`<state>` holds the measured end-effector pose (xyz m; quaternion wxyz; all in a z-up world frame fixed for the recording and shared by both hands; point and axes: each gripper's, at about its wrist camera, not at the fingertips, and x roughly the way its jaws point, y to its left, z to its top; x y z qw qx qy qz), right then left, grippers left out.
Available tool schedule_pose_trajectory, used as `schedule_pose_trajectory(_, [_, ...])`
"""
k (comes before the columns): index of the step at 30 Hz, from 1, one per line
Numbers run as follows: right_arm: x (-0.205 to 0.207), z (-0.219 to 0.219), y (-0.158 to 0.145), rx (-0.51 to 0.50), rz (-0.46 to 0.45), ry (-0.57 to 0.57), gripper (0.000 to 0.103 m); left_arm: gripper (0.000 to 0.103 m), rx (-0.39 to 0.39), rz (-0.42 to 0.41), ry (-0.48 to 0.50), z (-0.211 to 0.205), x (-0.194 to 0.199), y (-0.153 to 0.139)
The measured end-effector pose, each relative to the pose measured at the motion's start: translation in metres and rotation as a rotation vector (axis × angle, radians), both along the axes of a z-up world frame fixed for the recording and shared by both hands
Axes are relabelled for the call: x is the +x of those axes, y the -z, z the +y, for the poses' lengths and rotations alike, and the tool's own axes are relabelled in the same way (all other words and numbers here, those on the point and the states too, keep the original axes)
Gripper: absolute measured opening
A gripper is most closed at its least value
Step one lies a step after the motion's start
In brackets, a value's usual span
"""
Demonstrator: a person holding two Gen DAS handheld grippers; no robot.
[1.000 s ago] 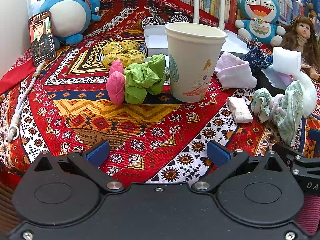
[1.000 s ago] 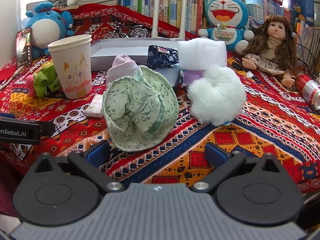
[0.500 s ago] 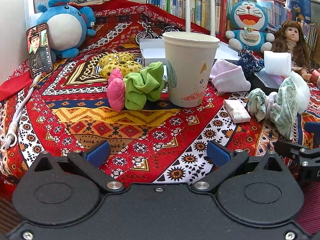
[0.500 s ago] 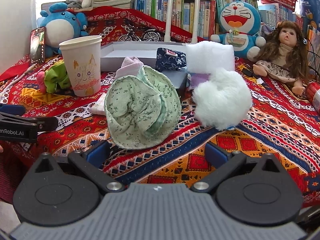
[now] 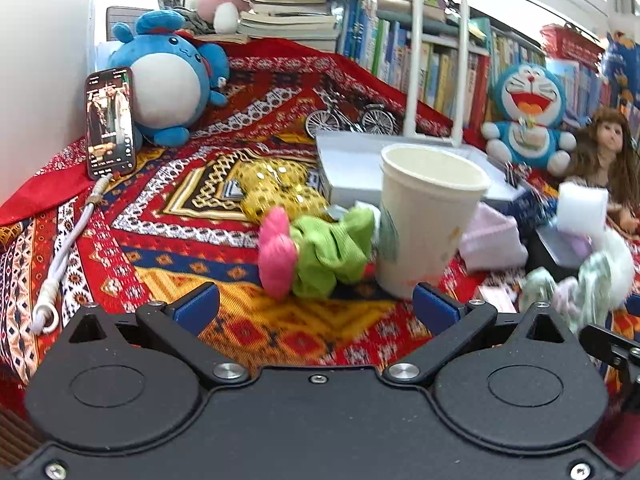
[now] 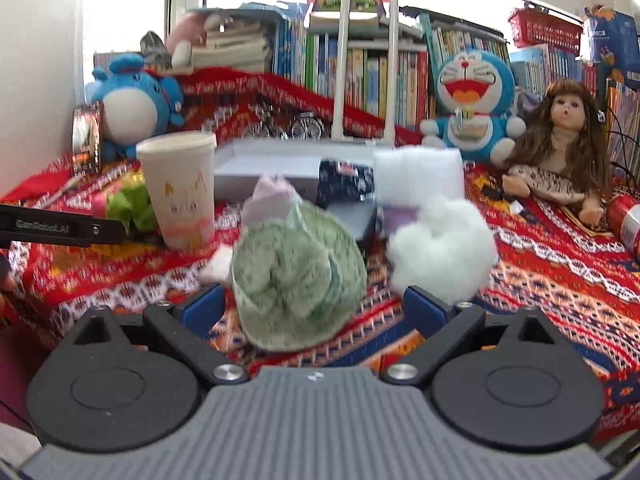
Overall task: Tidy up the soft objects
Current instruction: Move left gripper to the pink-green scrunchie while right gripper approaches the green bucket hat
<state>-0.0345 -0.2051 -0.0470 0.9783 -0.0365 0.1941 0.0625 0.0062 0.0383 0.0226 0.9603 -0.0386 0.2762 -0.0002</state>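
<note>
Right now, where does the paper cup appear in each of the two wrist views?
Left wrist view: the paper cup stands right of centre, just right of the green scrunchie.
Right wrist view: the paper cup stands at the left, with the green scrunchie on its left.
Shared landmark: the blue cat plush in front of the books.

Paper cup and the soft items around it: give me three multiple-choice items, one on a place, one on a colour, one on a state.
1. What lies just left of the cup in the left wrist view?
A. doll
B. green scrunchie
C. phone

2. The fluffy scrunchie is:
A. white
B. black
C. orange

3. The right gripper is:
A. shut on the cup
B. shut on the doll
C. open

Answers: 1 B, it lies against the cup's left side. 2 A, white fluff. 3 C, fingers spread, nothing held.
</note>
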Motion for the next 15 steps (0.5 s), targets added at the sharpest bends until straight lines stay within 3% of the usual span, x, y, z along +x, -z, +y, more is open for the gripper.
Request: schedule_pose_trajectory(15, [0.006,0.005,-0.003,0.038,-0.026,-0.017,0.098,0.103,-0.004,-0.04,-0.06,0.018,0.022,-0.003])
